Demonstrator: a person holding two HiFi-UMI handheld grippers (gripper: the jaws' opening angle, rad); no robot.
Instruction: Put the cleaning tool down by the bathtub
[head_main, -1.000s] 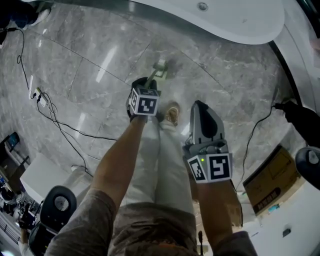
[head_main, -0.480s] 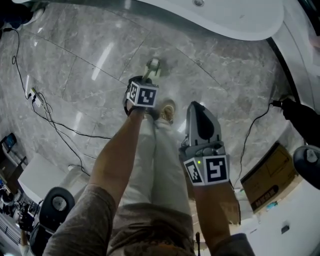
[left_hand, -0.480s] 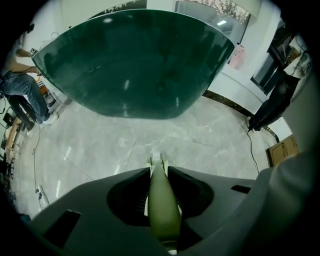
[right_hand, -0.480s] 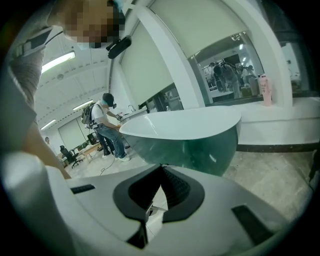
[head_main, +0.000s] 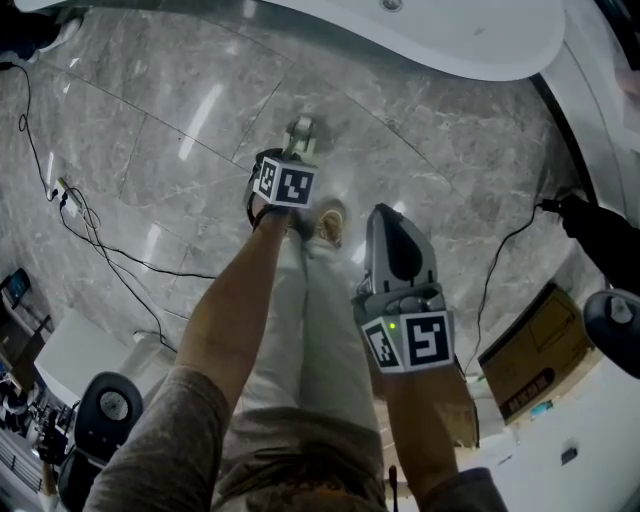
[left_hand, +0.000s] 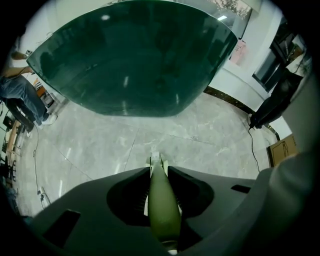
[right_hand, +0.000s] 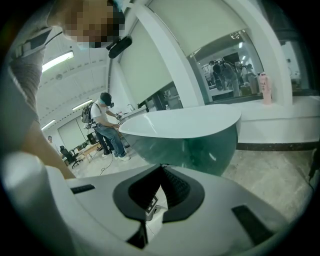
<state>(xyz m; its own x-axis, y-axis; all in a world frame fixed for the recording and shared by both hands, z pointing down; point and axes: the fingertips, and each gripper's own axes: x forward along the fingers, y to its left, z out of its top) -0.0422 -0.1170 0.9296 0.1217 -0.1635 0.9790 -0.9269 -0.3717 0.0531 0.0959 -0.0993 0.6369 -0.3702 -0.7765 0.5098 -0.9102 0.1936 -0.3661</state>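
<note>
Head view: your left gripper (head_main: 288, 170) is low over the marble floor (head_main: 150, 140). The cleaning tool (head_main: 301, 130) sticks out past it, near the bathtub (head_main: 470, 40). Your right gripper (head_main: 390, 222) hangs beside your leg.
Left gripper view: jaws pinch the tool's olive shaft; can't tell if its head touches the floor.
Right gripper view: jaws pressed together, nothing between.
</note>
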